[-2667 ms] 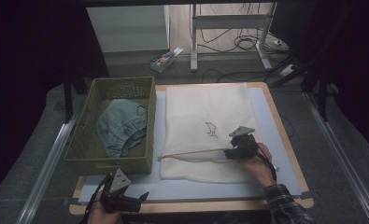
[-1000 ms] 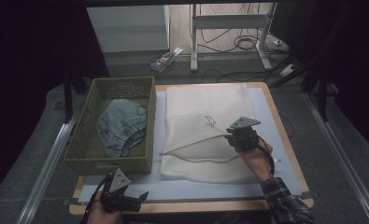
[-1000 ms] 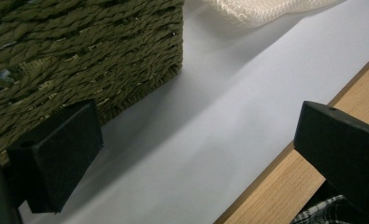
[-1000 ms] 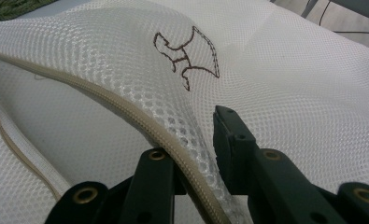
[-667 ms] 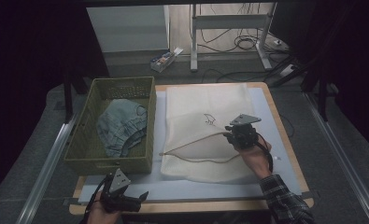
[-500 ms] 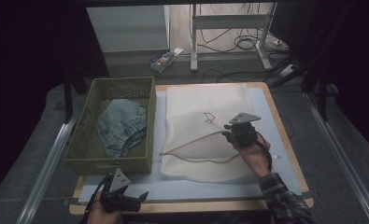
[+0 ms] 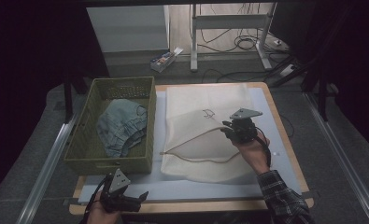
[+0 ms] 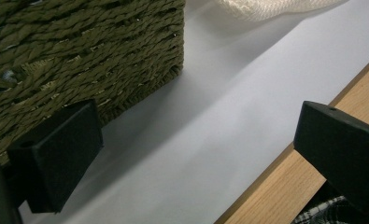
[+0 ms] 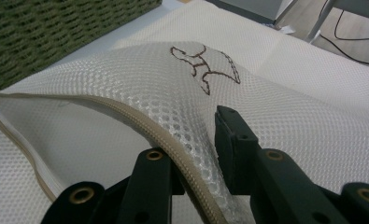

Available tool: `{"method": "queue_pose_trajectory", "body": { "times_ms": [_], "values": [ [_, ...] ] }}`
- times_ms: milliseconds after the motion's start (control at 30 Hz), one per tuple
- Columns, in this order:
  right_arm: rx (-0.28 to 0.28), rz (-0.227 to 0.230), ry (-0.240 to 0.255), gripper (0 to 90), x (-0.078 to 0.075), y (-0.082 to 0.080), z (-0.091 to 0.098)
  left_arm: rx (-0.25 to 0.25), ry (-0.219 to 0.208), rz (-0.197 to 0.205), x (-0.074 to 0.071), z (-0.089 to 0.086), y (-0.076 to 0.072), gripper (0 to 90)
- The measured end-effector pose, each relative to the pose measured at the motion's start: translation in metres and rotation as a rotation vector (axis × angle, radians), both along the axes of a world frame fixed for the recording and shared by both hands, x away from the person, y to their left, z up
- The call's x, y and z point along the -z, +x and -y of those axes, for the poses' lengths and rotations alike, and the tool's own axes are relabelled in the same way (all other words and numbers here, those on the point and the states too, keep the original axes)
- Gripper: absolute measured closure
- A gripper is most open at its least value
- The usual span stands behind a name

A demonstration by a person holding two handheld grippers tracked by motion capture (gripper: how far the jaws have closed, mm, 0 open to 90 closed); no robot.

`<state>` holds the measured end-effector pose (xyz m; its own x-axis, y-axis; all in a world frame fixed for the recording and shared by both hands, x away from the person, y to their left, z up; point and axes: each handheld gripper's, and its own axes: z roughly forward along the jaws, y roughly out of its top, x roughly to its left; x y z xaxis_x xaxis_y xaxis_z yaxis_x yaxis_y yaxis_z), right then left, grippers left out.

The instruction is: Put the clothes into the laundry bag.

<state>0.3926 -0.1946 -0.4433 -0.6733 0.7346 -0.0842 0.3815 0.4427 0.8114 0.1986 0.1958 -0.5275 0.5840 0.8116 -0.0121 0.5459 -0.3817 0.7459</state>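
While the right gripper (image 9: 196,154) has its fingers clamped on the zippered top edge of the white mesh laundry bag (image 7: 205,135), lifting it so the mouth gapes toward the left, the bag itself lies flat on the bench (image 7: 285,140), right of the green woven basket (image 7: 79,144). Left gripper (image 7: 138,196) rests at the near edge, fingers open and empty. To do this well, hold the lip high and taut so the blue denim garment (image 7: 121,126) in the basket can slide in cleanly.

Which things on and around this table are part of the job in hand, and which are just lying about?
In the job:
white mesh laundry bag with a beige zipper, upper zipper edge pinched and lifted by the right gripper
crumpled blue denim garment
green woven basket holding it
left gripper, open, empty

Lying about:
small box on the floor
floor cables
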Motion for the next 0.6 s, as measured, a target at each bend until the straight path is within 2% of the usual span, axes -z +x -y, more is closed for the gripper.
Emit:
{"method": "queue_pose_trajectory", "body": {
  "times_ms": [600],
  "values": [
    [-0.009,0.028,0.057,75.5,-0.02,0.006,-0.011,-0.002,-0.005,0.0,0.0,-0.001,0.0,1.2]
  ]
}}
